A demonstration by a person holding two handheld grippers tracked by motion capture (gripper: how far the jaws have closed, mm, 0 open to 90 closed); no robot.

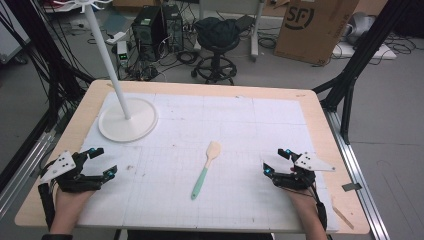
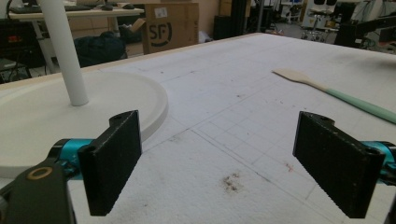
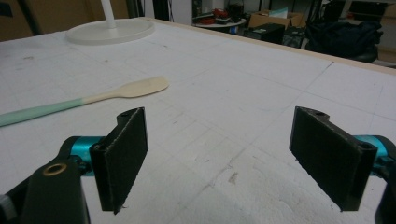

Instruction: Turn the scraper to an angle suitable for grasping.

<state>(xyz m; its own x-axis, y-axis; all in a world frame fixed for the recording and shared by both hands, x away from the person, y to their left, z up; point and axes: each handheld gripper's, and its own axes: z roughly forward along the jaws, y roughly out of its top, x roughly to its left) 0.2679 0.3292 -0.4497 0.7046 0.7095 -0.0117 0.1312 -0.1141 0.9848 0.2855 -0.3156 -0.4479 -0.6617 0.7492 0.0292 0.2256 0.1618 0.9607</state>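
A wooden spatula (image 1: 204, 169) with a pale blade and a mint-green handle lies flat near the middle of the white gridded mat; it also appears as the spatula (image 2: 336, 92) off to the right in the left gripper view and as the spatula (image 3: 88, 100) to the left in the right gripper view. My left gripper (image 1: 104, 161) rests at the mat's left front, jaws wide apart with nothing between them (image 2: 224, 168). My right gripper (image 1: 276, 161) sits at the right front, equally wide and empty (image 3: 224, 161). Both stand well apart from the spatula.
A white stand with a round base (image 1: 128, 120) and a tall pole (image 1: 106, 55) occupies the back left of the mat. The wooden table edge (image 1: 320, 105) frames the mat. Beyond the table stand a stool (image 1: 217, 37), computers and a cardboard box (image 1: 312, 25).
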